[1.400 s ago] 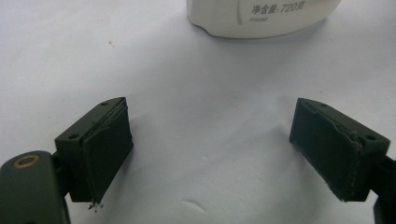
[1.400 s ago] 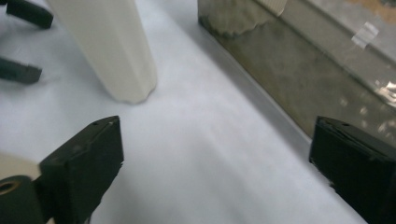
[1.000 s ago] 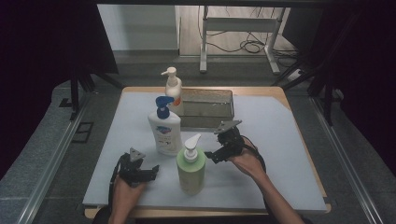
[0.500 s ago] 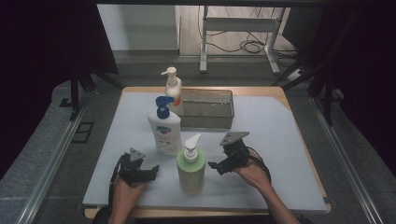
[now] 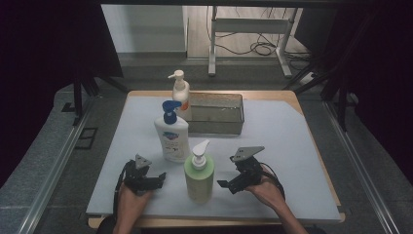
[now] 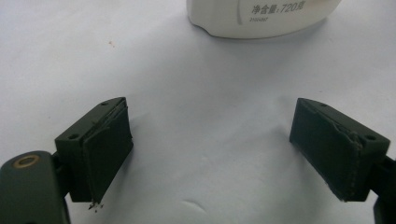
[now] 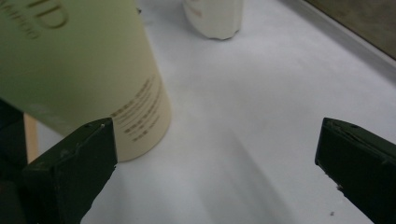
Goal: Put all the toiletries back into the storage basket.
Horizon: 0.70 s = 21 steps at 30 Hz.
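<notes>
A green pump bottle (image 5: 198, 173) stands upright near the front edge of the desk (image 5: 292, 141), between two hand-held grippers. The right hand-held gripper (image 5: 228, 185) sits just beside it, jaws spread and holding nothing, with the bottle to its left; in the right gripper view the bottle's wall (image 7: 93, 70) rises just behind the left jaw, not between the two. The bottle's long axis is vertical, so a sideways closing would meet its round body. The left hand-held gripper (image 5: 158, 178), also spread and empty, rests on the desk farther off, facing the white bottle (image 5: 171, 134); the right is likely the nearer one. Against a second ago, the right hand-held gripper has dropped lower and drawn toward the front of the desk, while the left has not moved.
</notes>
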### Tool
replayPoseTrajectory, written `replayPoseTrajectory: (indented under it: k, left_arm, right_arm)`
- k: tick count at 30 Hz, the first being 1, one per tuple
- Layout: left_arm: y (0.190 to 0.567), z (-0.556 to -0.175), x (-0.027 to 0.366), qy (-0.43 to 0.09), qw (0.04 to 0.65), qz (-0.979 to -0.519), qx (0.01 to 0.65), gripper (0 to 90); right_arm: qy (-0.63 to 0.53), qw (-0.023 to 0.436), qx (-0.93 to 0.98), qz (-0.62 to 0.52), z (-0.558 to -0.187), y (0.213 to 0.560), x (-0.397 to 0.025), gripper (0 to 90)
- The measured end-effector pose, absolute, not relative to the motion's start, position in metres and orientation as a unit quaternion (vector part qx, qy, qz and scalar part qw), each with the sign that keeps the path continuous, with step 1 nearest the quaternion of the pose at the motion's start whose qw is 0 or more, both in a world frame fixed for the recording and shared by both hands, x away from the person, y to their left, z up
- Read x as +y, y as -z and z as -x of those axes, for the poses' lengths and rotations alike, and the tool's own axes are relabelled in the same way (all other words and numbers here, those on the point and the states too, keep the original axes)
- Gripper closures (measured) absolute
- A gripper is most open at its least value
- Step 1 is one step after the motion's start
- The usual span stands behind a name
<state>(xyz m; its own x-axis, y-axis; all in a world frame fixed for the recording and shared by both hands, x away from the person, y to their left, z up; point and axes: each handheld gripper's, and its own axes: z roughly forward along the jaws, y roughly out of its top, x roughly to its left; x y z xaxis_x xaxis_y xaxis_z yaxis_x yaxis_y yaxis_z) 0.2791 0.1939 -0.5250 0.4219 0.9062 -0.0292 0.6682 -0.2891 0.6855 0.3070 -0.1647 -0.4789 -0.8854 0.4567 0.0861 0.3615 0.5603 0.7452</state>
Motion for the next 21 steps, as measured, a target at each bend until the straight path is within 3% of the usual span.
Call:
replayPoseTrajectory:
  k: [21]
  left_arm:
    - [0.525,-0.279,0.194,-0.187,0.318,-0.781,0.504,12.3]
  right_arm:
    - [-0.420,0.046,0.889,-0.176,-0.278,0.462,-0.132,0.0]
